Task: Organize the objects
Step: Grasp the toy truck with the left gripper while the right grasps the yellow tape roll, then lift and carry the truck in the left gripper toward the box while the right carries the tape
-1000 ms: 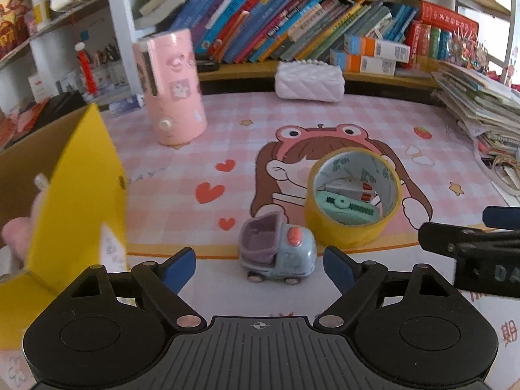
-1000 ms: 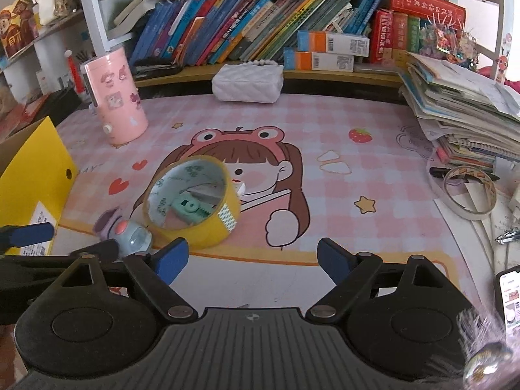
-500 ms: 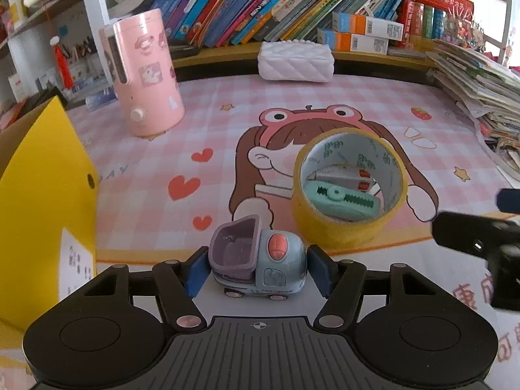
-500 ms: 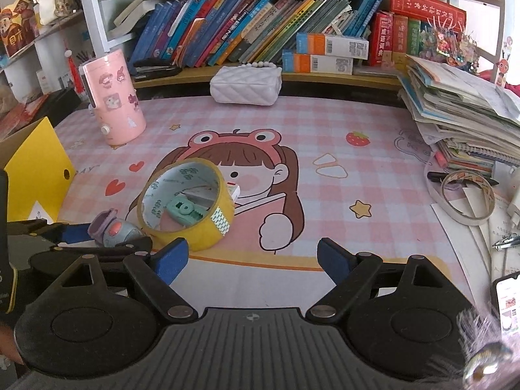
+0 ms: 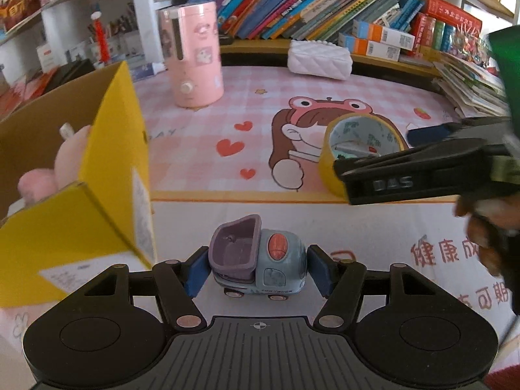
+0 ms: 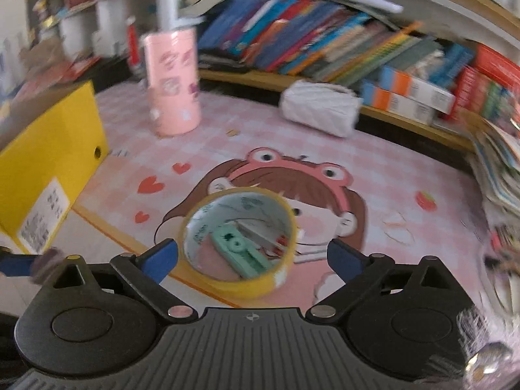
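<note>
Pink desk mat (image 5: pixel 201 149), toy truck (image 5: pixel 256 256) clamped in left claw (image 5: pixel 258 269)

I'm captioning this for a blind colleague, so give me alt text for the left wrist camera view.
The left tongs grip a small grey-blue toy truck by its sides, above a pink cartoon desk mat. An open yellow cardboard box stands to the left, and the right tongs reach in from the right over a yellow tape roll, with bookshelves behind.
</note>
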### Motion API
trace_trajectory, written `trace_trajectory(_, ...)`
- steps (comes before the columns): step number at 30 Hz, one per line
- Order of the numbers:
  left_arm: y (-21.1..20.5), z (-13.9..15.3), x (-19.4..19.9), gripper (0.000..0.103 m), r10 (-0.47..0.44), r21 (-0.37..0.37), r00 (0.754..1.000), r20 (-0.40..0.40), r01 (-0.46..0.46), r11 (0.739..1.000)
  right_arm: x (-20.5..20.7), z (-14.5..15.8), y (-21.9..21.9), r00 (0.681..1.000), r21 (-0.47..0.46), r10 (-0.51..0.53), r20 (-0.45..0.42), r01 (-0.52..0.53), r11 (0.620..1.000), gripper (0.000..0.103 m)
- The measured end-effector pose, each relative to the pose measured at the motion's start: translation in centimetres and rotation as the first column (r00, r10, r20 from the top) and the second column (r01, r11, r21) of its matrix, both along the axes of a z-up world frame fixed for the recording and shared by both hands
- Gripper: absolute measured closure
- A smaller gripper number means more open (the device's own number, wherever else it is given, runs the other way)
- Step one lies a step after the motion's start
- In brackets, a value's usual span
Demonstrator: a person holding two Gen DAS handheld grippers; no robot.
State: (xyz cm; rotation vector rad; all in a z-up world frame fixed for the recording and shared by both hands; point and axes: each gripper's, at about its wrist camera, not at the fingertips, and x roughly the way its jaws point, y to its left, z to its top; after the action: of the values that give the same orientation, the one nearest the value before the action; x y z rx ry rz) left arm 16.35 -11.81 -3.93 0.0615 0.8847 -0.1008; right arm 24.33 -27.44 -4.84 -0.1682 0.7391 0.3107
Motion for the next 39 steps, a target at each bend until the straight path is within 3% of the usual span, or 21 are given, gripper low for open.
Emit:
trace_trajectory(4, 0.6, 0.4, -0.7, 0.039, 0.024, -0.016, 1.0, 0.009, -0.024, 1.0, 1.1, -1.2, 1.2, 1.0, -0.074, 0.029, -0.001, -0.029, 0.997, 0.004)
trace_trajectory(8, 0.9, 0.8, -1.5, 0.039, 0.031, -0.026, 0.999, 0.019, -0.03, 0.999, 1.8, -1.9, 1.7, 0.999, -0.093, 0.042, -0.011, -0.043, 0.995, 0.013)
trace_trajectory(11, 1.1, 1.0, -1.9, 0.039, 0.035, -0.031, 0.999, 0.027, -0.034, 0.999, 1.7, -1.7, 1.9, 0.999, -0.107, 0.037, -0.003, -0.037, 0.994, 0.014)
trace_trajectory(21, 2.1, 1.7, -2.8, 0.039, 0.032, -0.051, 0.998, 0.054, -0.029, 0.998, -2.3, 2.7, 1.5, 0.997, 0.021, -0.023, 0.072, 0.022, 1.0, 0.014)
trace_trajectory(31, 6.0, 3.1, -5.2, 0.039, 0.084, -0.099, 0.992, 0.097, -0.074, 0.992, -7.9, 5.0, 2.5, 0.994, 0.137, -0.111, -0.008, 0.111, 0.984, 0.014)
trace_trajectory(39, 10.3, 3.4, -7.5, 0.039, 0.135, -0.126, 0.984, 0.113, -0.121, 0.985, -12.2, 4.9, 6.2, 0.996, 0.089, -0.083, -0.019, 0.084, 0.992, 0.014)
